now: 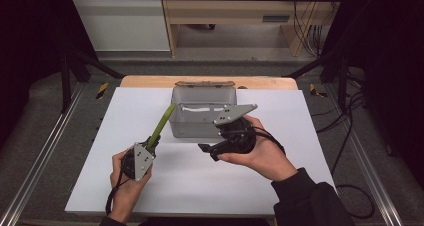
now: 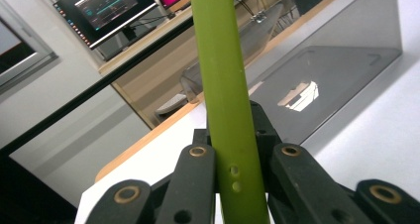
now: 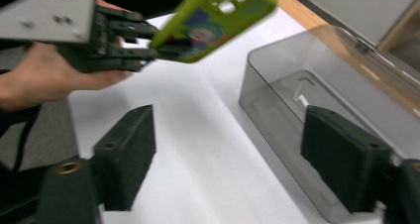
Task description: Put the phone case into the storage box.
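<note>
A flat green phone-style case (image 1: 163, 121) with cut-outs and a cartoon picture (image 3: 213, 21) is clamped at its lower end in my left gripper (image 1: 154, 142), which is shut on it. The case (image 2: 223, 85) rises edge-on between the jaws and slants up toward the left front corner of a smoky transparent box (image 1: 200, 131). The box stands at the table's middle back with its lid swung open behind it. My right gripper (image 1: 210, 151) is held sideways in front of the box, open (image 3: 233, 135), with nothing between its pads. The box's near wall (image 3: 277, 110) lies just beyond its right jaw.
A white sheet (image 1: 200, 186) covers the wooden table (image 1: 150, 81). Metal rails run along both sides, and black frame posts stand at the back corners. Cables hang at the right. A wooden desk and monitors (image 2: 109, 11) stand beyond the table.
</note>
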`<state>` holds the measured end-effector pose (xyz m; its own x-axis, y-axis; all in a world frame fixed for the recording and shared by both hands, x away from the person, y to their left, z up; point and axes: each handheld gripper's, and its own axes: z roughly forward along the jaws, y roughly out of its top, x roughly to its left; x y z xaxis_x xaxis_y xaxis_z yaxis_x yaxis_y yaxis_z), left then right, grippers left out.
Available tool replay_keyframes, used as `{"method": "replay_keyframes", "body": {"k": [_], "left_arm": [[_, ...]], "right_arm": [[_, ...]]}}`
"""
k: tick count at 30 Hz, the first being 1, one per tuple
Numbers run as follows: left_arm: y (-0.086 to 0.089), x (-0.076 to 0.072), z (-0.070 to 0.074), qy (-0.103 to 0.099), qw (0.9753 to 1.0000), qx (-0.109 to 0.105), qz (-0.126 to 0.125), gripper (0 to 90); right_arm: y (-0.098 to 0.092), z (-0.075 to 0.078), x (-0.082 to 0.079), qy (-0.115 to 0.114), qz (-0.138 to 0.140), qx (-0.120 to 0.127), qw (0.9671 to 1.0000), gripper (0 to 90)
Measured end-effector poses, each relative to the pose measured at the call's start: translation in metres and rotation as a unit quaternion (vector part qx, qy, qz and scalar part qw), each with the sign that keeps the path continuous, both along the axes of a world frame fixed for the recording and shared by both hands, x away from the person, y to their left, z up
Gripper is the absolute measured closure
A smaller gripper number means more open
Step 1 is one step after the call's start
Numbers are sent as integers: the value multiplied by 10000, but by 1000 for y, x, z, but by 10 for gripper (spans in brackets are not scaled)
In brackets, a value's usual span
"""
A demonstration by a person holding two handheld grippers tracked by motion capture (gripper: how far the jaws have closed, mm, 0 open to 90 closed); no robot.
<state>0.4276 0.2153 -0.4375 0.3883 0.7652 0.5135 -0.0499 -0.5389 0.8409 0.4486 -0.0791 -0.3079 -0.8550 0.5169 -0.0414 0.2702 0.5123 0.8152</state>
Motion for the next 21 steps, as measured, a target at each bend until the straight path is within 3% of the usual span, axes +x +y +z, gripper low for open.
{"method": "replay_keyframes", "body": {"k": [3, 4, 7, 12, 18, 21], "left_arm": [[3, 0, 1, 6, 9999, -87, 102, 840], [5, 0, 1, 43, 9997, -209, 133, 840], [9, 1, 1, 183, 9980, -558, 227, 840], [14, 1, 2, 286, 9959, -756, 403, 840], [15, -1, 4, 414, 9912, -1139, 537, 840], [13, -3, 5, 471, 9884, -1354, 501, 840]], "right_arm": [[-2, -16, -4, -127, -210, 183, 9995, 137], [-3, -21, -5, -144, -272, 228, 9993, 127], [-4, -38, -9, -55, -461, 326, 9984, 87], [1, -60, -14, 12, -644, 319, 9974, 69], [15, -70, -19, -241, -983, 546, 9934, 68], [25, -72, -20, -497, -1111, 673, 9903, 66]]}}
